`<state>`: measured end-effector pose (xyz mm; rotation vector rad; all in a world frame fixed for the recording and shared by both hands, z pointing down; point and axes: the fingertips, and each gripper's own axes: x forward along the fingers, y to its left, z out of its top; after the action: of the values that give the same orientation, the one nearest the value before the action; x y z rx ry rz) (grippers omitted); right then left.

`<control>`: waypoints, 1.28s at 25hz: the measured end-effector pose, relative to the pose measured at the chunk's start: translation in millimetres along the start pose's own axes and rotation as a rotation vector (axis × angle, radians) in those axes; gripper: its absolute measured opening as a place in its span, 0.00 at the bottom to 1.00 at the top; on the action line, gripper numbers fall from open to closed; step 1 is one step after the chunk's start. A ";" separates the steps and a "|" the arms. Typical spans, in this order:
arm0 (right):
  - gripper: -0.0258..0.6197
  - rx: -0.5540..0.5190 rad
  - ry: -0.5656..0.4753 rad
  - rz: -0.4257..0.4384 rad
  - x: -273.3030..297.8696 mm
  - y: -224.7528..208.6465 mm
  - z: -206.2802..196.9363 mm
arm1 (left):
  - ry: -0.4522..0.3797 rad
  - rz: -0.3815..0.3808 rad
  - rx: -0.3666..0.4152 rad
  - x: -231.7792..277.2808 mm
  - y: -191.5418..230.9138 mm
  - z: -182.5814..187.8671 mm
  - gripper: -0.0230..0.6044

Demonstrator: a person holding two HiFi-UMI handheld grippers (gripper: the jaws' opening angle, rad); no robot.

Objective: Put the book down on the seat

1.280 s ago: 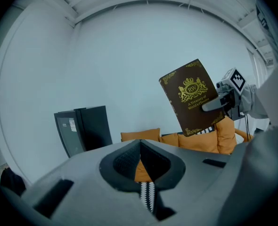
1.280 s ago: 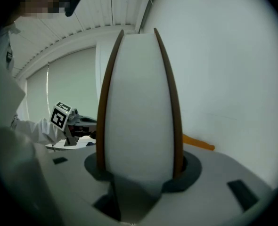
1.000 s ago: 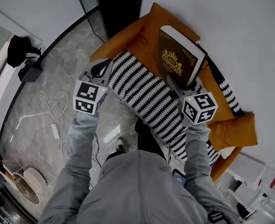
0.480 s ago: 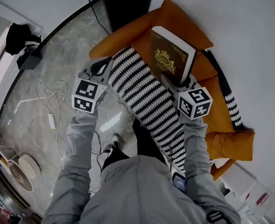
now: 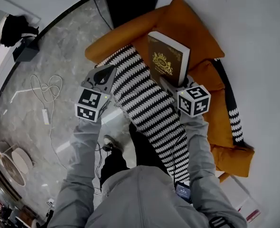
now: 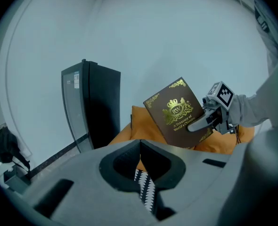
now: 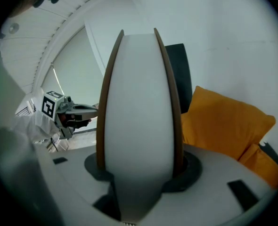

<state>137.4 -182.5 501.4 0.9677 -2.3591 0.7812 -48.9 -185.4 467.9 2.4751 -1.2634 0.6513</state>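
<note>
Right gripper (image 5: 167, 83) clamps the book (image 5: 167, 61) upright above the orange seat (image 5: 190, 27); its own view shows only white pages. Left gripper (image 5: 103, 74) jaws meet, empty.

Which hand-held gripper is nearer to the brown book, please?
Right. The right hand-held gripper is clamped on the lower edge of the book; the left hand-held gripper is off to its left, near the striped blanket.

Both arms, in grey sleeves, reach forward from the body, well apart. The left tongs (image 5: 103, 73) point ahead with their jaws pressed together and nothing between them. The right tongs (image 5: 167, 83) have their jaws clamped on the lower edge of an upright book (image 5: 167, 61).
</note>
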 end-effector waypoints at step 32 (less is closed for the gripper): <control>0.40 0.021 0.589 0.073 215.5 -114.1 -200.5 | 0.181 0.100 -0.199 46.4 9.9 -144.4 0.08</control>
<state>124.6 -220.2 814.5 0.5571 -1.8794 0.9649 -71.0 -158.9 616.0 2.1535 -1.3191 0.7179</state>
